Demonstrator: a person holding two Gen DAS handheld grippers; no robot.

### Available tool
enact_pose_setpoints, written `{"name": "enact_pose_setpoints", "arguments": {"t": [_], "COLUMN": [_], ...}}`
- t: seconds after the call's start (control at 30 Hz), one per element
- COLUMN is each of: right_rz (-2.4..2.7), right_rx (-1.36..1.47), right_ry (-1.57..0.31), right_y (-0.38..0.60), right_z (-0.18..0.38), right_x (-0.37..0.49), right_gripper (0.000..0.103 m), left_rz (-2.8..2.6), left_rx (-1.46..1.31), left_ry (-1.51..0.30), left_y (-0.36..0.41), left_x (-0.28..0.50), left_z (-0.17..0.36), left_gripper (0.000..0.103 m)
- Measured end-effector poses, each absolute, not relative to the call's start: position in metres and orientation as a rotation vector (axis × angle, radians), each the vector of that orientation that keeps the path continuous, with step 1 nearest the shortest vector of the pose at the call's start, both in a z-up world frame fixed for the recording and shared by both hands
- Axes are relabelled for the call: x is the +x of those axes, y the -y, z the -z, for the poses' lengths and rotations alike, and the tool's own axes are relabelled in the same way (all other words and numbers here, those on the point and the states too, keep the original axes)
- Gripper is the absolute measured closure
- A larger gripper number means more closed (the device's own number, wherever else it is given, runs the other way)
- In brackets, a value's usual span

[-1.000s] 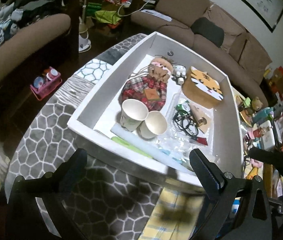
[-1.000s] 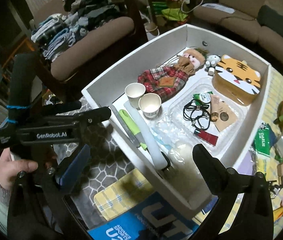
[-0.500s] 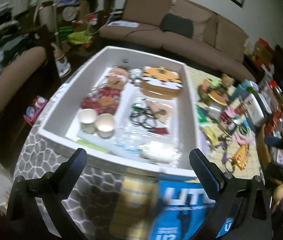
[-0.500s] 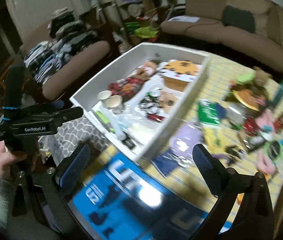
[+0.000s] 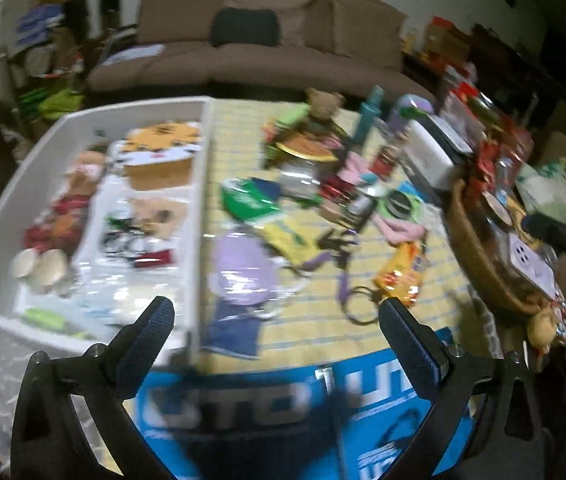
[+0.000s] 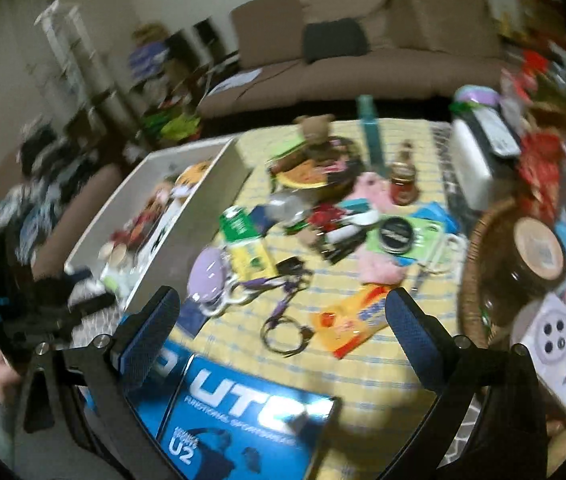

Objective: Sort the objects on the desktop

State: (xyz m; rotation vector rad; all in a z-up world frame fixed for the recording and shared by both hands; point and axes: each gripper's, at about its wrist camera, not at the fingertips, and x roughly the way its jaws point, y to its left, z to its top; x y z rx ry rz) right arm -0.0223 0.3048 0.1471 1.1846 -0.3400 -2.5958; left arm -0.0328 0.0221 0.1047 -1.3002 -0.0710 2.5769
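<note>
Both grippers empty, hovering over the clutter

My left gripper (image 5: 271, 320) and right gripper (image 6: 283, 316) gape wide, holding nothing; loose items crowd the tabletop (image 6: 363, 356) beside the white box (image 5: 203, 208). Blurred views risk a mis-aimed grab snagging the key ring (image 6: 283, 334).

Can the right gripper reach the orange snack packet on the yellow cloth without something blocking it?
Probably yes. The right gripper is open and the orange snack packet lies flat just ahead, uncovered; only a dark key ring lies beside it.
</note>
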Motion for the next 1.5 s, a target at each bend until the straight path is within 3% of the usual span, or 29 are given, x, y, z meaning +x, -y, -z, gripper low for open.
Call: {"name": "enact_pose_setpoints", "arguments": {"t": [0.2, 0.37, 0.53, 0.57, 0.63, 0.67, 0.7, 0.83, 0.93, 1.0, 1.03, 1.5], "right_rz": [2.606, 2.582, 2.571, 2.563, 2.560, 2.563, 2.562, 2.574, 2.578, 2.583, 2.587, 2.617], "right_rx": [1.245, 1.296, 1.392, 1.409, 1.443, 1.474, 1.504, 1.551, 1.567, 1.579, 1.584, 1.537], "right_ry": [0.451, 0.407, 0.303, 0.299, 0.278, 0.246, 0.203, 0.055, 0.076, 0.082, 0.071, 0.152], "right_y": [-0.334, -0.330, -0.325, -0.326, -0.326, -0.325, -0.322, -0.313, -0.317, -0.320, -0.320, -0.327], "right_z": [-0.112, -0.084, -0.062, -0.057, -0.050, -0.045, -0.040, -0.030, -0.023, -0.019, -0.017, -0.022], "right_x": [-0.039, -0.052, -0.066, -0.069, -0.073, -0.075, -0.078, -0.091, -0.098, -0.101, -0.102, -0.103], "right_gripper": [0.000, 0.000, 0.001, 0.006, 0.029, 0.052, 0.060, 0.060, 0.056, 0.039, 0.036, 0.035], "left_rz": [-2.472, -2.396, -2.323, -2.315, -2.299, -2.290, -2.281, -2.256, -2.250, -2.246, -2.237, -2.326], "left_rx": [-1.366, -1.414, -1.471, -1.476, -1.485, -1.489, -1.494, -1.510, -1.508, -1.523, -1.535, -1.582], "left_ry": [-0.053, -0.178, -0.065, -0.048, -0.045, -0.054, -0.061, -0.086, -0.068, -0.053, -0.049, 0.060], "left_y": [-0.073, -0.102, -0.107, -0.108, -0.112, -0.115, -0.119, -0.130, -0.134, -0.136, -0.137, -0.103], "left_x": [-0.055, -0.072, -0.092, -0.094, -0.097, -0.097, -0.098, -0.099, -0.103, -0.107, -0.110, -0.135], "left_z": [-0.076, -0.052, -0.033, -0.031, -0.026, -0.023, -0.020, -0.011, -0.011, -0.009, -0.007, 0.000], "left_gripper": [0.000, 0.001, 0.003, 0.007, 0.019, 0.023, 0.023, 0.024, 0.026, 0.026, 0.026, 0.025]}}
